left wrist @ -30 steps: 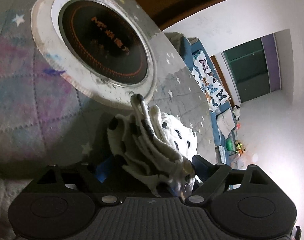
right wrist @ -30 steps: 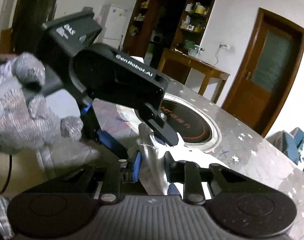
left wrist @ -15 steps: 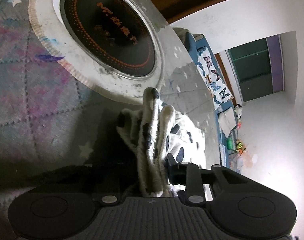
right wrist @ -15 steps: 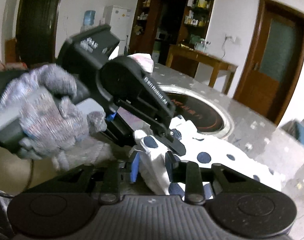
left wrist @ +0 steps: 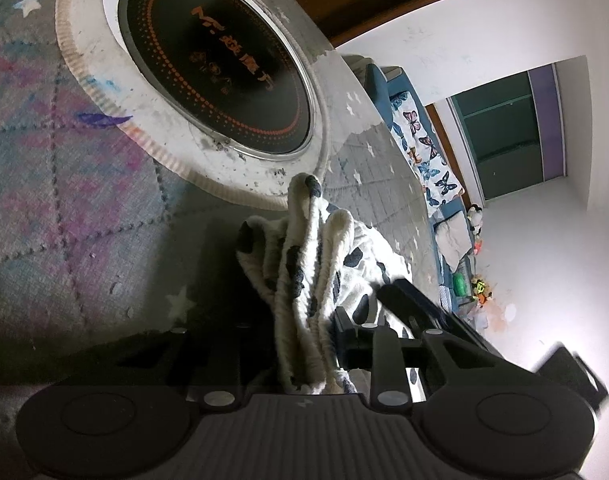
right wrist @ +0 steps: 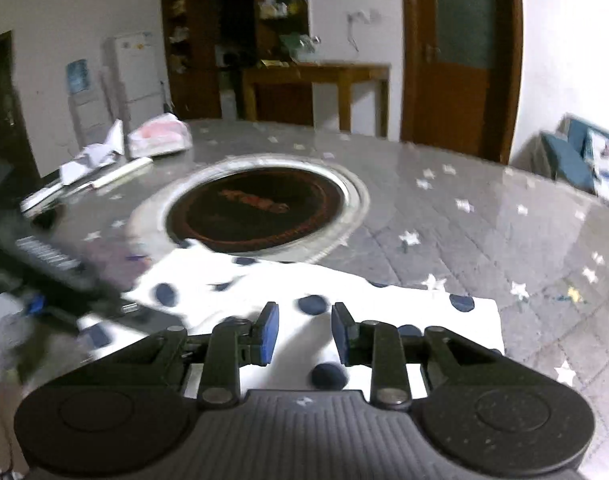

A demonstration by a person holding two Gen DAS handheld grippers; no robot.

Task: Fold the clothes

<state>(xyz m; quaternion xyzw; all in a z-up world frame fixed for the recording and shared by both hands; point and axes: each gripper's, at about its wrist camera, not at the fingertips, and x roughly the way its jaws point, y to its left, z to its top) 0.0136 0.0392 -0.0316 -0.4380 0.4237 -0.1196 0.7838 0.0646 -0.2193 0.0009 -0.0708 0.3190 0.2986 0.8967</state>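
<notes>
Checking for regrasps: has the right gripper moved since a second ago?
Yes. The right gripper has swung rightward away from the left gripper, now empty over the white dark-dotted cloth, round black hob ahead.

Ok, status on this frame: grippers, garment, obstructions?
Left gripper clamped on bunched spotted garment. Right gripper open, nothing between pads, garment flat beneath. Nothing in the way.

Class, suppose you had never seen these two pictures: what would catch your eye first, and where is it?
First, the white garment with dark dots, bunched and clamped in the left gripper. Beyond it, the black round hob sits sunk in the middle of the starred grey table. The right gripper hangs over the cloth, jaws apart.
</notes>
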